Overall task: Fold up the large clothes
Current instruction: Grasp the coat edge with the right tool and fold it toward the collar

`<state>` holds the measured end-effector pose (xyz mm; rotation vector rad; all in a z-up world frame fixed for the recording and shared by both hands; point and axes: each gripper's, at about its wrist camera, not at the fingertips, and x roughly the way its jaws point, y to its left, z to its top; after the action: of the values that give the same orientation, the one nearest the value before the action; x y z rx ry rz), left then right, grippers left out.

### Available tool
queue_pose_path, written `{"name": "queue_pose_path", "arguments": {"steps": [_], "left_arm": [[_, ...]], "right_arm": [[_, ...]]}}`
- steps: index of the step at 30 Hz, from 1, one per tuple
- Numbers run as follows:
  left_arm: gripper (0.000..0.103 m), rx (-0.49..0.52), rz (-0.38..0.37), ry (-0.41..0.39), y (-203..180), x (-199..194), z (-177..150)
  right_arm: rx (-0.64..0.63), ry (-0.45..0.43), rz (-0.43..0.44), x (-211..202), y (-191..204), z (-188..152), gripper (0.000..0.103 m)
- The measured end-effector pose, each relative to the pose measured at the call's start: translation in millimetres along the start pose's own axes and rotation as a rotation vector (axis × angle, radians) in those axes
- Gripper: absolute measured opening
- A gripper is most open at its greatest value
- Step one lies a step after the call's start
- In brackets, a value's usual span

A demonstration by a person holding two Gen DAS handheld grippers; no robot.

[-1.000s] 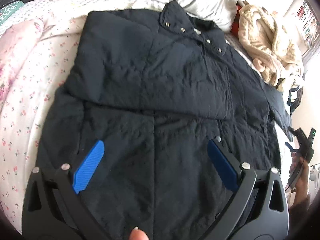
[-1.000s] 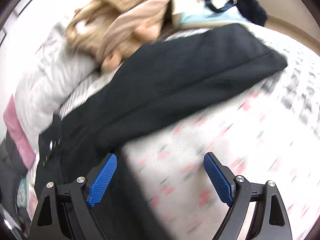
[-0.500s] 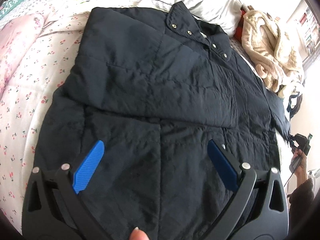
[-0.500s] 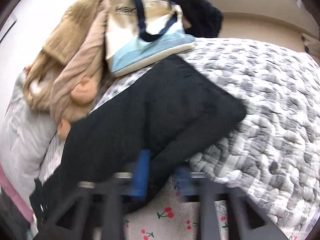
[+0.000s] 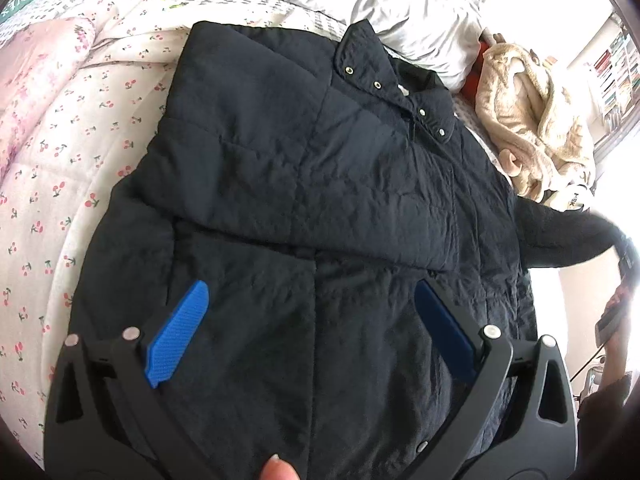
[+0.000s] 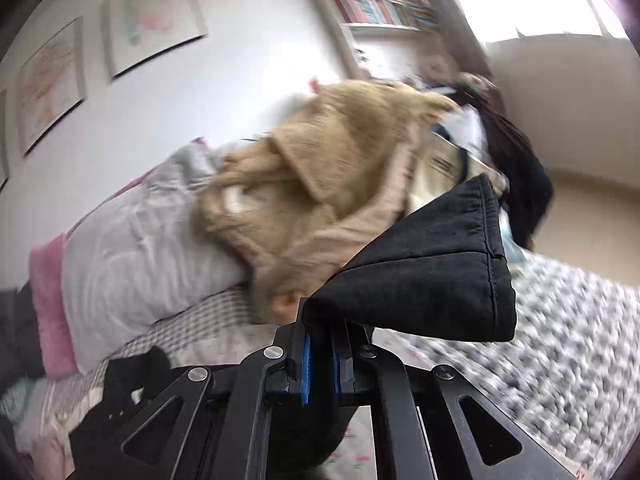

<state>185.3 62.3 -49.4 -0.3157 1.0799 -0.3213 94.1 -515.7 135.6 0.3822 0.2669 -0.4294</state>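
Note:
A black quilted jacket (image 5: 304,168) lies flat on the bed, collar at the far end, with one sleeve folded across its chest. My left gripper (image 5: 312,312) hovers open and empty above the jacket's lower half, blue pads (image 5: 178,332) wide apart. My right gripper (image 6: 322,364) is shut on the jacket's other sleeve near the cuff (image 6: 432,268) and holds it lifted off the bed. That raised sleeve (image 5: 568,240) shows at the right edge of the left wrist view.
The bed has a cherry-print quilt (image 5: 68,160), grey pillows (image 5: 400,4) and a pink pillow (image 6: 50,304). A beige fleece garment (image 5: 532,120) and a tote bag (image 6: 444,160) lie beside the jacket on the right. A grey patterned blanket (image 6: 568,352) covers the near right side.
My right gripper closed on the sleeve near its cuff and lifted it off the bed. My left gripper stayed open, shifting slightly over the jacket.

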Motion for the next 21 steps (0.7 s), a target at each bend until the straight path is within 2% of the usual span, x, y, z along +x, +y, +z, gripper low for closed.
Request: {"name": "queue_pose_path", "arguments": {"steps": [5, 9, 12, 15, 17, 19, 21], "left_arm": [[0.102, -0.014, -0.007, -0.005, 3.2, -2.4, 2.6], [0.103, -0.023, -0.007, -0.010, 5.6, -3.6, 4.2], [0.102, -0.025, -0.001, -0.011, 7.7, -3.8, 5.5], [0.102, -0.031, 0.001, -0.013, 10.0, -2.8, 7.0], [0.103, -0.037, -0.002, -0.016, 11.0, -2.1, 8.3], [0.102, -0.045, 0.001, -0.026, 11.9, -1.1, 9.0], [0.103, -0.045, -0.001, -0.034, 12.5, -0.2, 9.2]], "right_arm": [[-0.213, 0.031, 0.162, 0.4, 105.7, -13.9, 0.007], [-0.359, 0.113, 0.275, 7.8, 180.5, -55.1, 0.007], [-0.441, 0.223, 0.354, 24.8, 227.6, -102.8, 0.008], [-0.476, 0.384, 0.410, 50.7, 259.5, -170.6, 0.009], [-0.469, 0.505, 0.408, 73.6, 265.6, -211.1, 0.011], [-0.444, 0.664, 0.381, 97.1, 265.3, -259.8, 0.014], [-0.380, 0.750, 0.378, 111.1, 258.0, -283.0, 0.021]]}}
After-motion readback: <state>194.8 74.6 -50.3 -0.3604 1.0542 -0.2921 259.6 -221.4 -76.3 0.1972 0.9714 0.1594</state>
